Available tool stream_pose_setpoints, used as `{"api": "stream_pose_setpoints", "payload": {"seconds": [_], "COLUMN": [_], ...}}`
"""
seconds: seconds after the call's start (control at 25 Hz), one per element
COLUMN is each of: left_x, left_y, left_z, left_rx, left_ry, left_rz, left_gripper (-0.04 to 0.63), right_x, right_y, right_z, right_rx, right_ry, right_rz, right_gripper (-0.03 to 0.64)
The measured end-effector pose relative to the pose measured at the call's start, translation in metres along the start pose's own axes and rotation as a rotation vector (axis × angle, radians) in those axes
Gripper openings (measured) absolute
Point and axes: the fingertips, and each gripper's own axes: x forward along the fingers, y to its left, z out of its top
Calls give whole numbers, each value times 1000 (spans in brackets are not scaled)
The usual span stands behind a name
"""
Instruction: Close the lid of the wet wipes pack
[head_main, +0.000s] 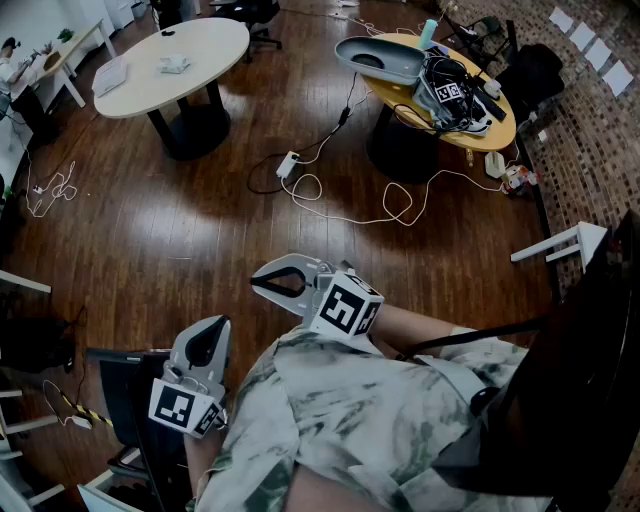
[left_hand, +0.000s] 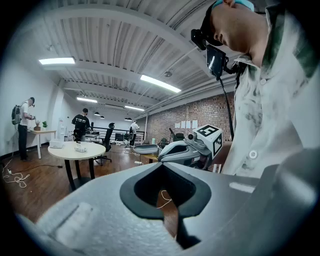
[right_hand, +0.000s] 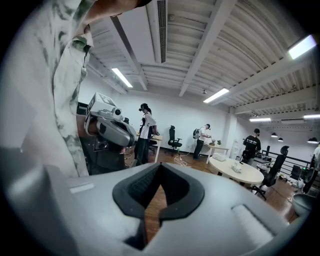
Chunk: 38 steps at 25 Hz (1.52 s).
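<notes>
Wet wipes pack (head_main: 173, 64), as far as I could tell, was the small pale thing sitting on the round white table (head_main: 215, 40) in the upper left of the head view. It was well apart from both grippers and way too small to say whether its lid was up or down. Same table showed at the left of the left gripper view and at the right of the right gripper view.

Left gripper (head_main: 216, 324) sat in the bottom left of the head view, jaws pressed together at the tips with nothing in them. Only wooden floor (head_main: 150, 220) showed through the opening behind them. Right gripper (head_main: 256, 283) was around the middle of the frame, just above the person's patterned shirt (head_main: 360, 420), pointing left, jaws also closed on nothing.

A white cable (head_main: 350, 215) looped over the floor below a yellow table (head_main: 505, 130) cluttered with gear in the upper right.
</notes>
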Motion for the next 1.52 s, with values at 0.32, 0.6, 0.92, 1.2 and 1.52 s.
{"api": "stream_pose_setpoints", "payload": {"seconds": [0.32,0.6,0.92,1.2,1.52], "left_x": [21,72,154,215,242], "left_y": [8,24,47,58,79], "left_z": [-1,12,31,44,49], "left_rx": [-1,-6,-10,-21,-32], "left_ry": [16,30,47,45,59], "left_rz": [8,24,57,89,134], "left_gripper": [0,0,0,0,0], "right_x": [-1,-10,-22,-35,-29], "right_y": [-22,-75,-151,-203,-241], "right_z": [-6,-21,-43,-69,-82], "right_rx": [1,6,2,11,0], "right_ry": [-25,-27,-46,-38,-43], "right_rz": [6,23,76,118,150], "right_gripper": [6,6,6,6,6]}}
